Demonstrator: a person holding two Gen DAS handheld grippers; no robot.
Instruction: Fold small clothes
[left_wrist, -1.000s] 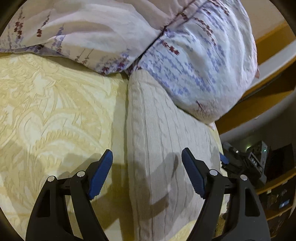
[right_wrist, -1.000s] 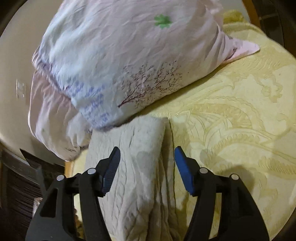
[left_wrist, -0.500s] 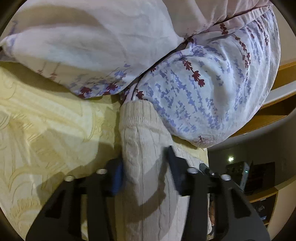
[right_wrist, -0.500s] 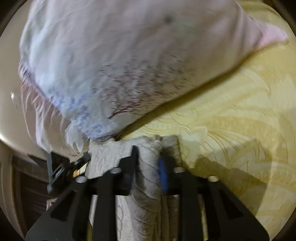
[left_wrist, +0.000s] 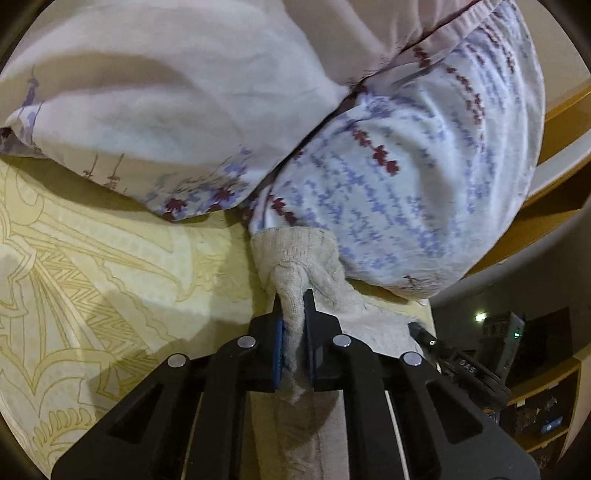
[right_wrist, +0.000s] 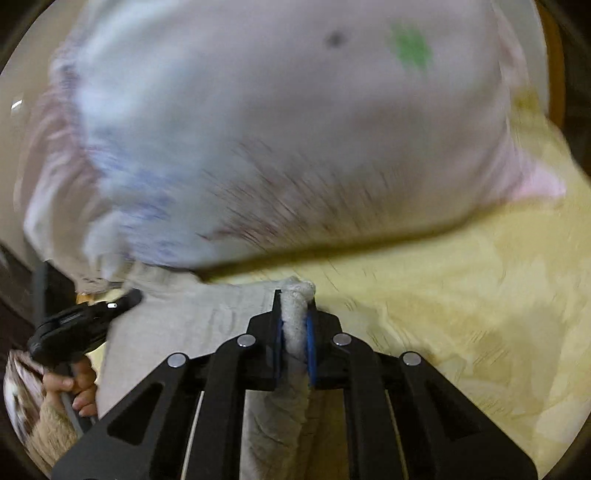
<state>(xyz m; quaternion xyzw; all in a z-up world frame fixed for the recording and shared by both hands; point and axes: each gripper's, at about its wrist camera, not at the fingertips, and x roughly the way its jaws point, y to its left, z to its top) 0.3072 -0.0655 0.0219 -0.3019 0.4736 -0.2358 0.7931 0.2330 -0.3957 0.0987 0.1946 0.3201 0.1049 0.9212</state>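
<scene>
knit garment (left_wrist: 295, 266) end tucked under pillow (left_wrist: 406, 184); right view blurred.

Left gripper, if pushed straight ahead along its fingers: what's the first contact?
Probably the floral pillow. The left gripper is shut on the cream knit garment, whose far end sits right against the pillow; depth is unclear.
</scene>
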